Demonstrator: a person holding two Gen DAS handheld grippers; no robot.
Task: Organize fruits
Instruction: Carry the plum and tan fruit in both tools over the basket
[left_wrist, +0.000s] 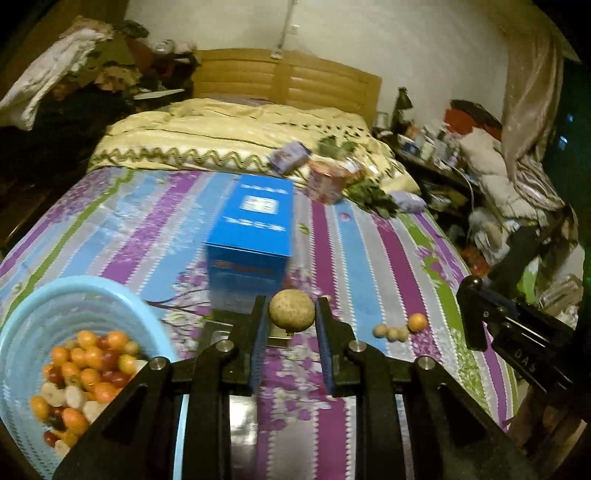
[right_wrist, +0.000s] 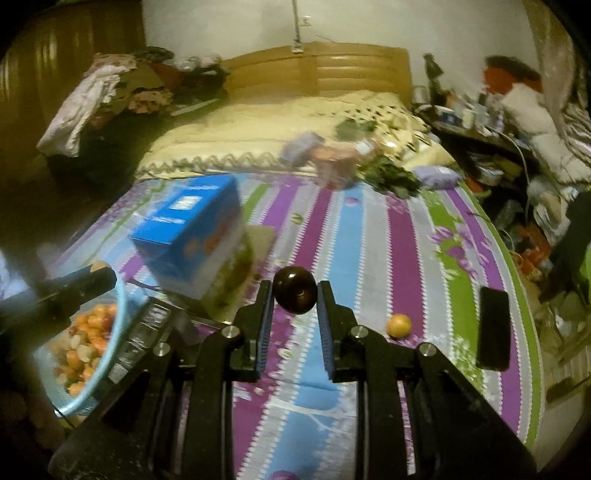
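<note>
My left gripper (left_wrist: 291, 314) is shut on a tan round longan fruit (left_wrist: 291, 309), held above the striped bedsheet. A light blue basket (left_wrist: 33, 325) at lower left holds several orange, red and pale fruits. Loose on the sheet to the right lie small tan fruits (left_wrist: 391, 332) and an orange fruit (left_wrist: 417, 322). My right gripper (right_wrist: 294, 295) is shut on a dark round fruit (right_wrist: 294, 295). In the right wrist view the basket (right_wrist: 120, 314) is at left and an orange fruit (right_wrist: 399, 325) lies on the sheet to the right.
A blue box (left_wrist: 255, 236) lies on the bed ahead of the basket; it also shows in the right wrist view (right_wrist: 192, 232). A black phone (right_wrist: 493, 328) lies near the bed's right edge. Packets and leafy greens (left_wrist: 369, 195) sit farther back. Clutter lines the right side.
</note>
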